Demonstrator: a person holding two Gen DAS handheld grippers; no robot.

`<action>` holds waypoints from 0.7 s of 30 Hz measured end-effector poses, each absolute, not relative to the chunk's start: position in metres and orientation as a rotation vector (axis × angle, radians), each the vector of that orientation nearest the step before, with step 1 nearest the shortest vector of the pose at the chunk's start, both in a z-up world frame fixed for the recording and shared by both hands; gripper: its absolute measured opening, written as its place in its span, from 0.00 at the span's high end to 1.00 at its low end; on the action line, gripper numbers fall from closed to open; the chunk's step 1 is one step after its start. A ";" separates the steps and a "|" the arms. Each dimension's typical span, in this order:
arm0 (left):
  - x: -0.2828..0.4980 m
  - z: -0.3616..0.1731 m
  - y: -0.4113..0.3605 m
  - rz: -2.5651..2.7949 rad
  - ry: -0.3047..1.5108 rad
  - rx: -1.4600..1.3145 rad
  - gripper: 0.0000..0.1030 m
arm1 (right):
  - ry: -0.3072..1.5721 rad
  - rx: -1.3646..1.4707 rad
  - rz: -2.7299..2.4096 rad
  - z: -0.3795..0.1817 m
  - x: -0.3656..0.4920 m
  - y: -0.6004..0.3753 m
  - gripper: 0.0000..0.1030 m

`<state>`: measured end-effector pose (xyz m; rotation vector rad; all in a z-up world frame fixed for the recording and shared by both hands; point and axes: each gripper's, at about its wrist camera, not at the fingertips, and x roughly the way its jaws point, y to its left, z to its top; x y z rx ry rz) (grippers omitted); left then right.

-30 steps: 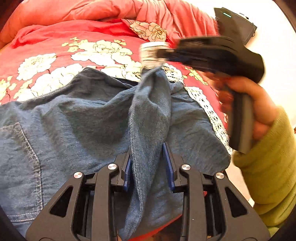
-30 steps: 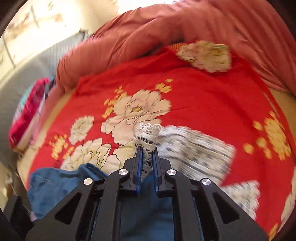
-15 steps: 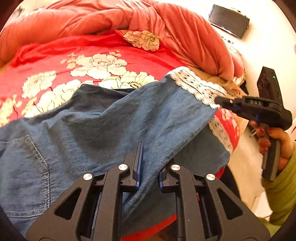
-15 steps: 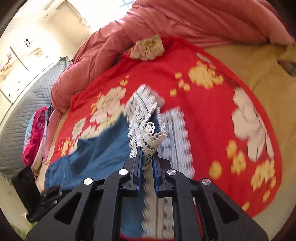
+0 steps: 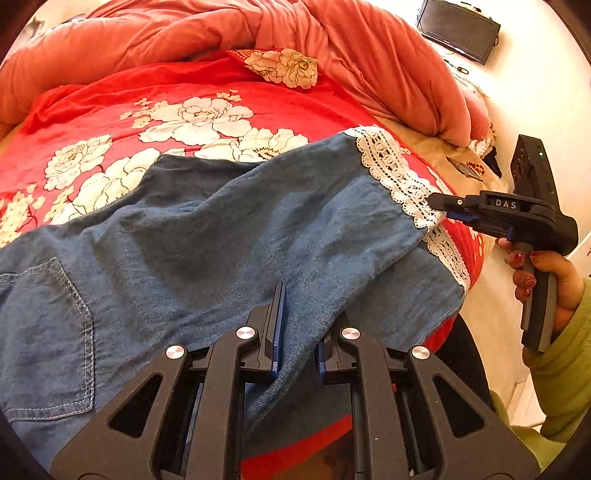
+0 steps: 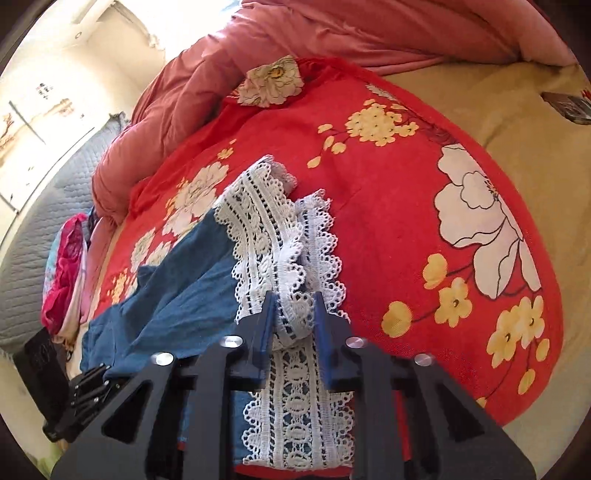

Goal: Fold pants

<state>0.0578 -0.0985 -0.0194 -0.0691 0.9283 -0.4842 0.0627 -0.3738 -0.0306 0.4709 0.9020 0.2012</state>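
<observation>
Blue denim pants (image 5: pixel 229 236) with white lace hems (image 5: pixel 391 173) lie on a red flowered bedspread (image 5: pixel 184 96), one leg laid over the other. My left gripper (image 5: pixel 299 343) is slightly open with a denim fold between its jaws. My right gripper (image 6: pixel 293 321) has its jaws parted around the lace hem (image 6: pixel 266 229), which rests loosely between them. It also shows in the left wrist view (image 5: pixel 447 208) at the hem's corner. A back pocket (image 5: pixel 48 332) shows at the left.
A pink duvet (image 5: pixel 351 48) is bunched along the far side of the bed. A beige sheet (image 6: pixel 517 110) covers the right part. A grey quilted headboard (image 6: pixel 33 240) and colourful clothes (image 6: pixel 66 266) lie at the left. A dark device (image 5: pixel 458 29) sits on the floor.
The right gripper carried the lace hem outward and down, laying the leg flat, then parted its jaws. The left gripper narrowed on the denim fold, then parted slightly.
</observation>
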 end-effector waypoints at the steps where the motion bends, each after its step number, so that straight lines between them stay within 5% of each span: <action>1: 0.056 -0.018 -0.098 -0.488 0.925 -0.066 0.94 | 0.897 0.473 0.201 -0.029 0.062 -0.375 0.82; 21: 0.016 -0.023 -0.087 -0.509 0.944 0.050 0.94 | 0.992 0.403 0.221 -0.039 -0.006 -0.375 0.82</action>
